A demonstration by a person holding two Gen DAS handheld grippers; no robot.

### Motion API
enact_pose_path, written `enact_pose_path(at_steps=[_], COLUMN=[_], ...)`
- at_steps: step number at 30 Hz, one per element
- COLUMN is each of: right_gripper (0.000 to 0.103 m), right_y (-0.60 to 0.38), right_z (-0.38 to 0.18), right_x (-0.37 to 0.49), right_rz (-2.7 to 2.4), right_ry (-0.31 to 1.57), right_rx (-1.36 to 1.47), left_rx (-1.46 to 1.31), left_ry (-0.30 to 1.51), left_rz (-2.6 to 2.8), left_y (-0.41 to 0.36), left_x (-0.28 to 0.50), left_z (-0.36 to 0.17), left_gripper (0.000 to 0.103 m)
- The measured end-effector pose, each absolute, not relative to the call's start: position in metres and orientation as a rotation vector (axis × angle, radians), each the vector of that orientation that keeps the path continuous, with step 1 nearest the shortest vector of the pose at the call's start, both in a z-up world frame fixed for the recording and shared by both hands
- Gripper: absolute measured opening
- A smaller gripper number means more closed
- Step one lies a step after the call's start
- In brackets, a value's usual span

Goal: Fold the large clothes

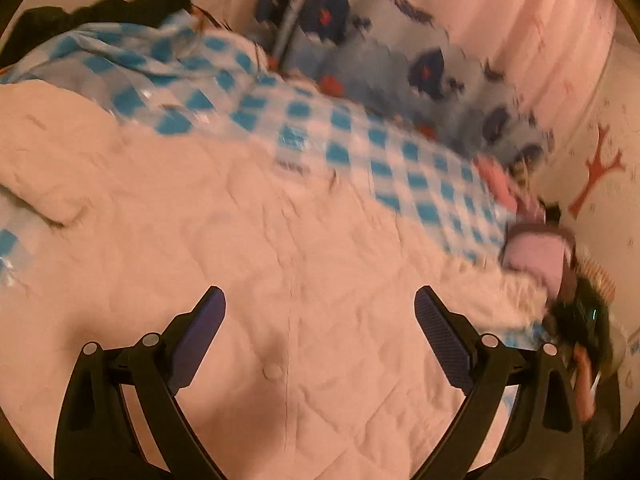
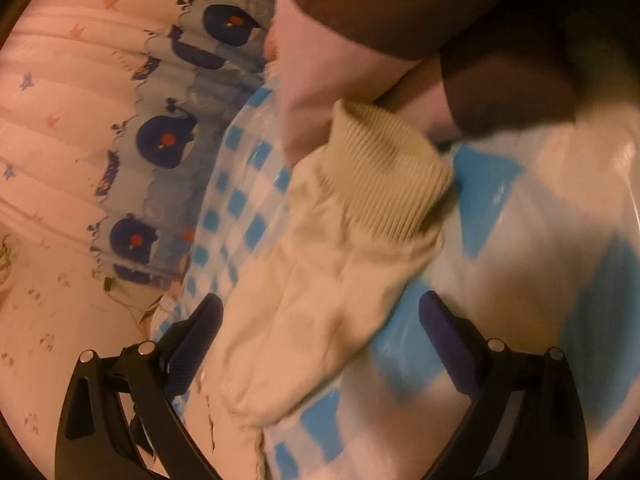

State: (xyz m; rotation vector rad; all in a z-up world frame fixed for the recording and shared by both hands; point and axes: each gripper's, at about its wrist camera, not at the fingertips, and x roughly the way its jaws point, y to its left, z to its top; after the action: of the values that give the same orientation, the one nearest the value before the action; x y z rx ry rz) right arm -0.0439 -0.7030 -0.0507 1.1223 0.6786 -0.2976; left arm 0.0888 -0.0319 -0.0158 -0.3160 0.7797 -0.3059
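A large cream quilted jacket (image 1: 248, 240) with a front placket and a round button (image 1: 273, 370) lies spread on a blue and white checked plastic sheet (image 1: 360, 136). My left gripper (image 1: 320, 320) is open and empty above the jacket's front. In the right wrist view the jacket's sleeve (image 2: 320, 280) with its ribbed cuff (image 2: 384, 168) lies on the checked sheet (image 2: 520, 240). My right gripper (image 2: 320, 332) is open, with the sleeve lying between its fingers, not clamped.
A blue whale-print blanket (image 1: 400, 60) and pink bedding (image 1: 520, 20) lie beyond the sheet. Small clothes (image 1: 536, 248) pile at the right. Dark cloth (image 1: 80, 12) is at far left. A person's leg and brown clothing (image 2: 400, 8) are near the cuff.
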Motion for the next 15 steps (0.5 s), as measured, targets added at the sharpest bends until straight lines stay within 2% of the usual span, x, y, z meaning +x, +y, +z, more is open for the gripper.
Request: enact_pose_path(at_steps=[3,9,10,11,12,13,14,15], right_gripper=[0.094,0.094,0.089,0.061,0.043,0.033,0.028,0.027], right_y=[-0.711,-0.713,-0.709,-0.707,-0.707,-0.706,-0.703,-0.700], right_z=[-0.056,-0.066,-0.065,-0.064,-0.062,-0.058,-0.047,-0.040], right_x=[-0.031,0.002,0.007,0.010,0.009,0.007,0.004,0.002], right_rz=[-0.347,-0.419,-0.417,-0.417,-0.393,-0.377,-0.356,-0.341], right_ry=[0.698,0.782,0.800,0.813,0.799,0.776,0.737,0.714], right_rx=[1.069,0.905,0.861,0.843,0.855,0.863,0.850,0.841], left_rx=[-0.275,-0.427,-0.440,-0.448,-0.459,-0.466,-0.470,-0.469], left_ry=[0.798,0.811,0.815,0.817,0.819,0.819,0.817,0.816], left_rz=[-0.282,-0.233,-0.227,-0.225,-0.223,-0.221,-0.221,-0.220], left_y=[-0.026,0.004,0.008,0.009,0.012,0.014,0.015,0.015], left_x=[0.078,0.092,0.093,0.094,0.095,0.095,0.095,0.095], left_z=[-0.030,-0.041,-0.042,-0.043,-0.043,-0.043,-0.043,-0.042], left_gripper=[0.092,0.092,0.092,0.092,0.092,0.092,0.092,0.092])
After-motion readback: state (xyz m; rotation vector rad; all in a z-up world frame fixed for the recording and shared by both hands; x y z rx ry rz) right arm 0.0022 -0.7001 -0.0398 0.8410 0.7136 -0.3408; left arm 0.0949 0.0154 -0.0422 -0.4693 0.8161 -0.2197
